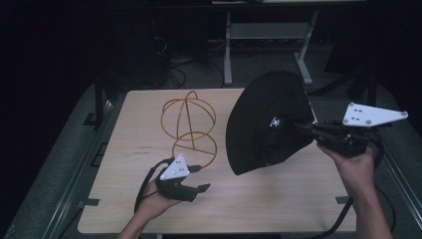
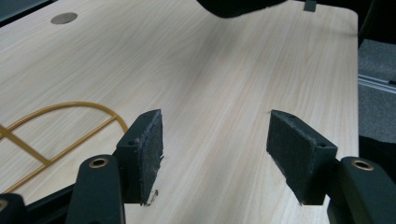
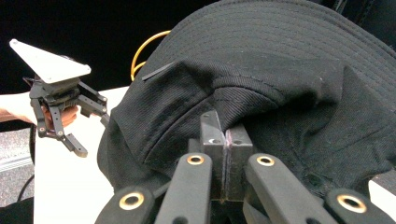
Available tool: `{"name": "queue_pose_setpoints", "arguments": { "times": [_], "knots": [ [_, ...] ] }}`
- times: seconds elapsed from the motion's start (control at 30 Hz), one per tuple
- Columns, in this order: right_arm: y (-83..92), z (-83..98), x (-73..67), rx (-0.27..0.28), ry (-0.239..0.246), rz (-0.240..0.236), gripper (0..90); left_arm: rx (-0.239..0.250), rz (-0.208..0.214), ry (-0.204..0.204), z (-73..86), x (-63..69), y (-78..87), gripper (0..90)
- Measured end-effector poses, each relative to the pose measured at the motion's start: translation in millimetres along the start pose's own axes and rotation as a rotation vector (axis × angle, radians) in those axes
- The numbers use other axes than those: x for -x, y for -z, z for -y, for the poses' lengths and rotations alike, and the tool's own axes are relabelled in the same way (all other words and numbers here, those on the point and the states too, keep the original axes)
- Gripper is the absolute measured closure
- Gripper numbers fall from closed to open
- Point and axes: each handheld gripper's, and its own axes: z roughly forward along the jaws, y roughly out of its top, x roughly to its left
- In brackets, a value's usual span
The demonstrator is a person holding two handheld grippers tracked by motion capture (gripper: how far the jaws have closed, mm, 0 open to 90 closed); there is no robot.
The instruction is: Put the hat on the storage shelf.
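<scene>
A black bucket hat (image 1: 263, 119) hangs tilted above the right half of the wooden table (image 1: 278, 199). My right gripper (image 1: 298, 128) is shut on a fold of its fabric, and the right gripper view shows the two jaws pressed together on the hat (image 3: 280, 70) at my right gripper (image 3: 225, 158). A gold wire hat stand (image 1: 189, 124) rests on the table's left centre. My left gripper (image 1: 200, 178) is held low near the front left, open with nothing between its pads (image 2: 215, 154). The stand's wire (image 2: 60, 126) lies just to its left.
Beyond the far edge stand grey metal frame legs (image 1: 229, 50) with cables on the dark floor. A round cable hole (image 2: 64, 18) sits in the tabletop. Bare wood stretches ahead of the left gripper. The right gripper view also shows the left gripper (image 3: 93, 133) farther off.
</scene>
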Motion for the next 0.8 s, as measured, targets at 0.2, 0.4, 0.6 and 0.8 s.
{"name": "queue_pose_setpoints", "arguments": {
  "times": [0.2, 0.4, 0.6, 0.8],
  "knots": [
    [-8.5, -11.1, -0.2, -0.002, 0.014, -0.012, 89.5, 0.004, -0.01, -0.001, 2.8, -1.8, 3.3, 34.9],
    [-19.5, -21.9, -0.3, -0.005, 0.019, -0.027, 89.5, -0.002, -0.011, -0.009, 5.6, -0.6, 2.7, 33.6],
    [-32.5, -32.6, 0.3, -0.005, 0.033, -0.044, 89.5, -0.004, -0.003, -0.003, 6.6, -0.1, 1.9, 32.3],
    [-40.8, -38.8, 1.3, -0.002, 0.034, -0.059, 89.5, -0.007, -0.005, 0.002, 8.6, 0.6, 0.7, 30.3]
  ]
}}
